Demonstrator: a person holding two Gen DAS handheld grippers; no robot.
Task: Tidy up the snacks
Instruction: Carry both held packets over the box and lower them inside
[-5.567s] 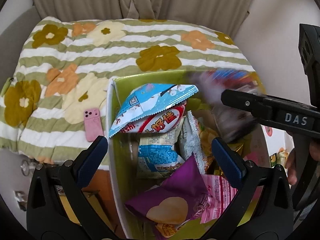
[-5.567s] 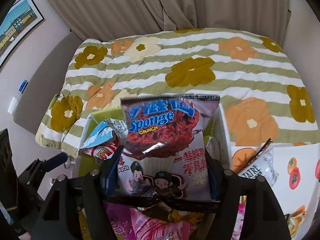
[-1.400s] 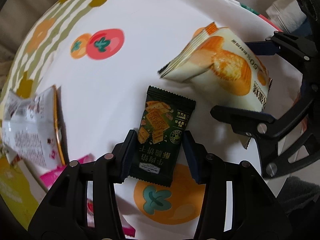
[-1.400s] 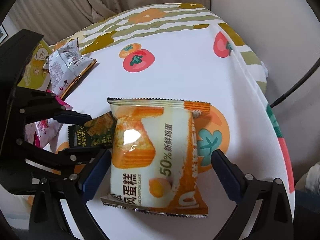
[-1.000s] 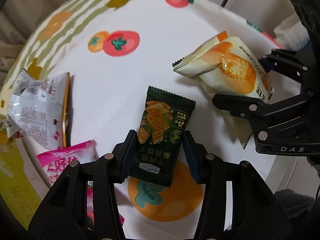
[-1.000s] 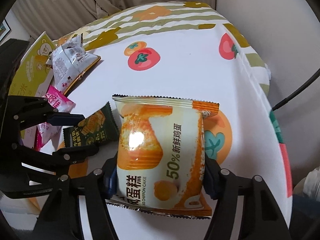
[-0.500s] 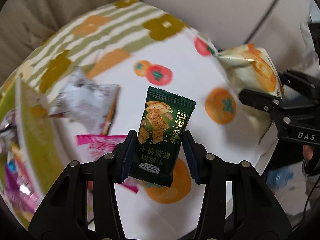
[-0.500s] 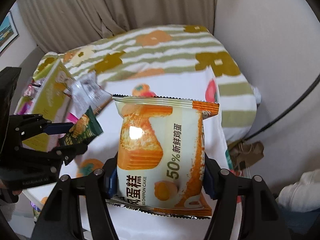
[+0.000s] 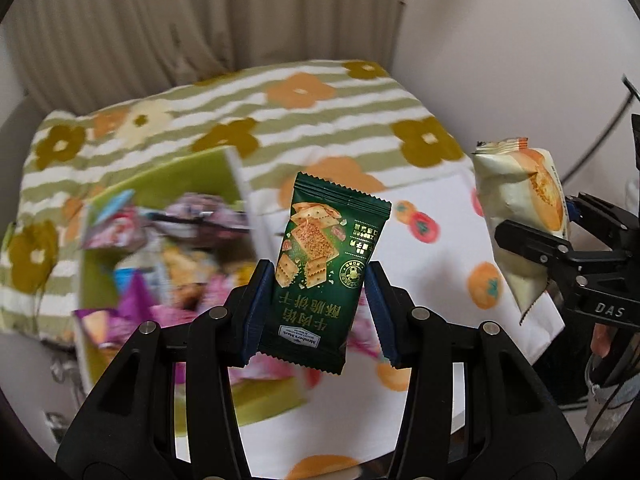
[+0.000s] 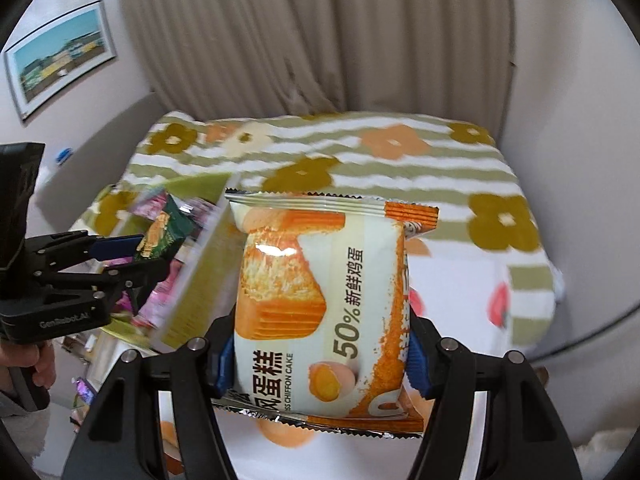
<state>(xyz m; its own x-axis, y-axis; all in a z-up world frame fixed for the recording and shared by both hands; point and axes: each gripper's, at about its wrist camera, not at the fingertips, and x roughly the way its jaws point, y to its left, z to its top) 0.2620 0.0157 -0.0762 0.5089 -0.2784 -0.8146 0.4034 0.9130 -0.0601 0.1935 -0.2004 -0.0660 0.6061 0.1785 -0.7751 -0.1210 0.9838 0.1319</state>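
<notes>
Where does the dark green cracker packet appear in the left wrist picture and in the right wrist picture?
Left wrist: the dark green cracker packet is at centre, upright between the jaws of the left gripper.
Right wrist: it is small at the left edge, seen edge-on.
Shared landmark: the yellow-green snack box, beside the packet in both views.

A floral striped bed (image 9: 304,92) carries a green snack box (image 9: 216,172) and a fruit-print white cloth (image 9: 448,264).

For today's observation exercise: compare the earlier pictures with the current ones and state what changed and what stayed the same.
Both packets left the tablecloth: the left gripper raised the green cracker packet, and the right gripper, earlier open around it, closed on the chiffon cake packet and lifted it. The green snack box stays full.
</notes>
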